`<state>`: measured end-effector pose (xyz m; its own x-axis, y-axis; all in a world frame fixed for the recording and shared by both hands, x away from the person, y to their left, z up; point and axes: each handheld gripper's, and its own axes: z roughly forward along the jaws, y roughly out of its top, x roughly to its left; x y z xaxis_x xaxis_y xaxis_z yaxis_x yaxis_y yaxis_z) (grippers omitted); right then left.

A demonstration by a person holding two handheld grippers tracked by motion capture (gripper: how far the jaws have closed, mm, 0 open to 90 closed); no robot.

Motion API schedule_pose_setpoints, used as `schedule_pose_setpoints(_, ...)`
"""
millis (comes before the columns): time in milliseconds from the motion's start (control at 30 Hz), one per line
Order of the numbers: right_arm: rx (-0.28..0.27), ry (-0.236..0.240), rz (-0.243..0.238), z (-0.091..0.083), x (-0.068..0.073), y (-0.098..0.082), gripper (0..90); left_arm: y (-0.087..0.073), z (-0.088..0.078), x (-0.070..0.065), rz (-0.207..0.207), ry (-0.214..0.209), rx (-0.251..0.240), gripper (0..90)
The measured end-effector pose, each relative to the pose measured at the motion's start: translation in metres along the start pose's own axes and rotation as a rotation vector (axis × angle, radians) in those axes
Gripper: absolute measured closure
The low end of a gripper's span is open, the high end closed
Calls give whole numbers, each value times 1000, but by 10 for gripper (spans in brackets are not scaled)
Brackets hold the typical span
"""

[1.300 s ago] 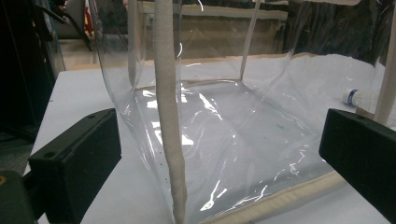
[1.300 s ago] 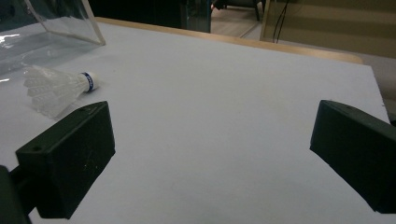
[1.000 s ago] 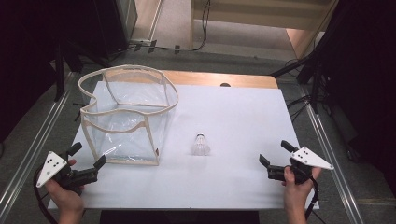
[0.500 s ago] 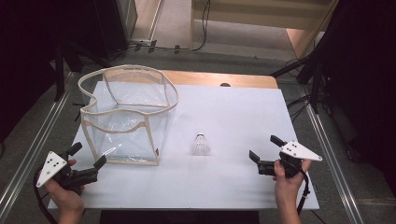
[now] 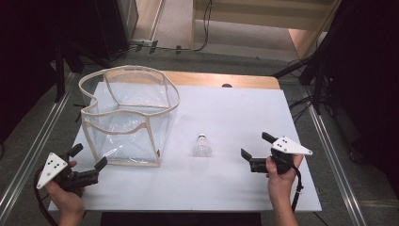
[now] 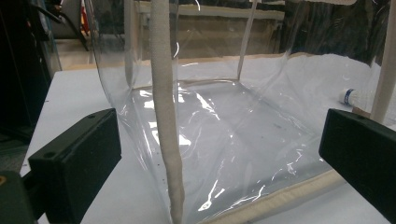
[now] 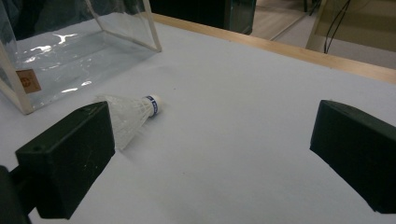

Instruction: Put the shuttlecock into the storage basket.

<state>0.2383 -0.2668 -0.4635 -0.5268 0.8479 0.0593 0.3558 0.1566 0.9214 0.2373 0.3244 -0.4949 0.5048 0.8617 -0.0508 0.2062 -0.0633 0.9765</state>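
High view: we record that the right gripper (image 5: 254,151) has moved inward across the white table (image 5: 235,188) over the last second and now sits near the shuttlecock (image 5: 203,146), jaws spread, holding nothing. The left gripper (image 5: 89,157) has stayed by the near corner of the clear bag (image 5: 127,117), jaws likewise apart.

Left gripper view: the bag's beige-trimmed corner stands between the spread jaws, untouched.

Right gripper view: the shuttlecock (image 7: 128,114) lies on its side just beyond the left jaw, beside the bag (image 7: 70,46). We judge a pickup of the shuttlecock is being lined up, likely for the bag.
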Motion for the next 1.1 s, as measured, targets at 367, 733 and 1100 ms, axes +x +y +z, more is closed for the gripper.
schedule_pose_setpoints(367,20,37,-20,15,12,8,0,0,-1,0,2,-6,-1,0)
schedule_pose_setpoints(733,17,77,-29,29,24,13,0,0,0,0,-3,-7,-2,0)
schedule_pose_setpoints(1100,26,102,-44,45,39,17,0,0,-1,1,-7,-7,-4,0)
